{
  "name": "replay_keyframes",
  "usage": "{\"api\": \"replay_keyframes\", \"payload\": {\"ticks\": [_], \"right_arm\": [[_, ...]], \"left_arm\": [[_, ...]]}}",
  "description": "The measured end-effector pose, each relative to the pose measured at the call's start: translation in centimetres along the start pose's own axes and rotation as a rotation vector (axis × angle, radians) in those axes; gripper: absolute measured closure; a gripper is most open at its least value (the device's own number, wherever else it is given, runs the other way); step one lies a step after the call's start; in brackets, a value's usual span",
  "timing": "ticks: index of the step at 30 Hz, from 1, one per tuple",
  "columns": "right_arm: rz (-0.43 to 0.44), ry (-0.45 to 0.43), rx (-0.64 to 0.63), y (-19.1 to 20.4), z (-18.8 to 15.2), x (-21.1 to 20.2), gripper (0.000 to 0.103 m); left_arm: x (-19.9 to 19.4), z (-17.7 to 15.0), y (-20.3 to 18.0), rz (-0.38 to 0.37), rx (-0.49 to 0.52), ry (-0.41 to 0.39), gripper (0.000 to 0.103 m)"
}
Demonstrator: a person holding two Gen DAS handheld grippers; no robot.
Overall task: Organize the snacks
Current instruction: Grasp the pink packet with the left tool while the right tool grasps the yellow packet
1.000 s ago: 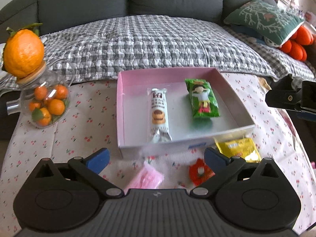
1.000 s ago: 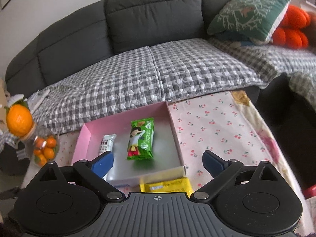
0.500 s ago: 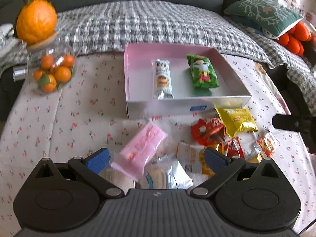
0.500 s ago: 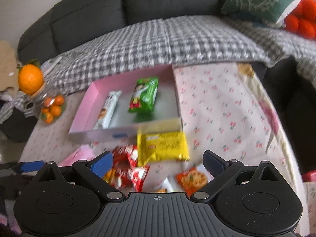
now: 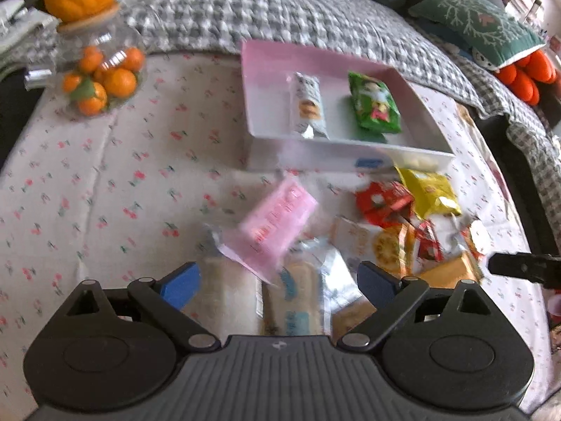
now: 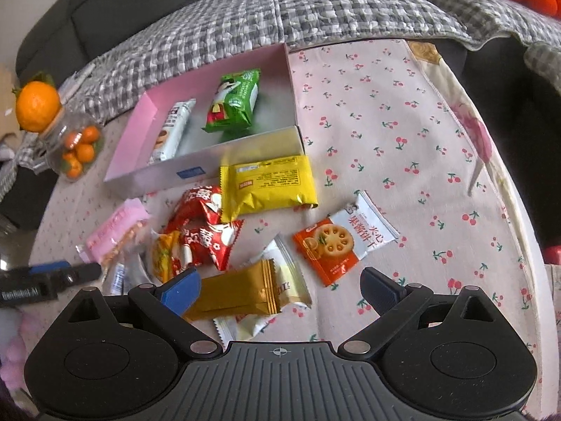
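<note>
A pink box (image 5: 350, 159) (image 6: 164, 175) on the cherry-print tablecloth holds a white bar (image 5: 308, 105) and a green packet (image 5: 373, 103). In front of it lie loose snacks: a pink packet (image 5: 277, 224), red packets (image 6: 203, 224), a yellow packet (image 6: 268, 184), an orange-and-white biscuit packet (image 6: 345, 236) and a gold packet (image 6: 238, 289). My left gripper (image 5: 278, 277) hovers over the pink packet and a silver-blue packet (image 5: 298, 298); its jaws are closing, wide apart, pressing on nothing. My right gripper (image 6: 280, 282) is open above the gold packet.
A glass jar of small oranges (image 5: 101, 73), with a big orange on its lid, stands at the table's far left. Behind the table is a sofa with a checked blanket (image 5: 280, 10) and a green cushion (image 5: 480, 24). The table's edge (image 6: 526, 231) curves along the right.
Both grippers have tipped downward and come lower over the loose snacks, so the box sits higher in each view. The left jaws stand slightly narrower.
</note>
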State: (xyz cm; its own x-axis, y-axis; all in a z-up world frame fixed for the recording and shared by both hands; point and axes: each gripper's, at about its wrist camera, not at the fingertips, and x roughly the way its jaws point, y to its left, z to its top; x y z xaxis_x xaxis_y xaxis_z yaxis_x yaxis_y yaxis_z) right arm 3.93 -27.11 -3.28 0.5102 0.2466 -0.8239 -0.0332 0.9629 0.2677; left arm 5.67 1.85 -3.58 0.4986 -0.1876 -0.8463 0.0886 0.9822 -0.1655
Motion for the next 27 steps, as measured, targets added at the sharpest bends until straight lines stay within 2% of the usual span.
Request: {"api": "replay_keyframes", "payload": {"ticks": [3,7,14,20,27], "right_arm": [[-0.024,-0.015,0.002,-0.2,0.2,0.1,0.004],[-0.043,-0.024,0.027,-0.6,0.8,0.8,0.004],[-0.048,-0.063,0.034,-0.7,2.6,2.1,0.004],[-0.049,-0.06,0.039,-0.1,4.1,4.3,0.004],[-0.038,-0.043,0.099,0.6,5.5,6.5,0.004]], "left_arm": [[0.0,0.3,0.7,0.007,0.022,-0.06,0.013],[0.7,1.2,1.5,-0.037,0.018,-0.084,0.021],[2.2,2.0,1.3,-0.112,0.07,-0.067,0.033],[3.0,2.2,0.5,-0.099,0.174,-0.045,0.047],[3.8,2.7,0.2,-0.077,0.209,0.007,0.06]]}}
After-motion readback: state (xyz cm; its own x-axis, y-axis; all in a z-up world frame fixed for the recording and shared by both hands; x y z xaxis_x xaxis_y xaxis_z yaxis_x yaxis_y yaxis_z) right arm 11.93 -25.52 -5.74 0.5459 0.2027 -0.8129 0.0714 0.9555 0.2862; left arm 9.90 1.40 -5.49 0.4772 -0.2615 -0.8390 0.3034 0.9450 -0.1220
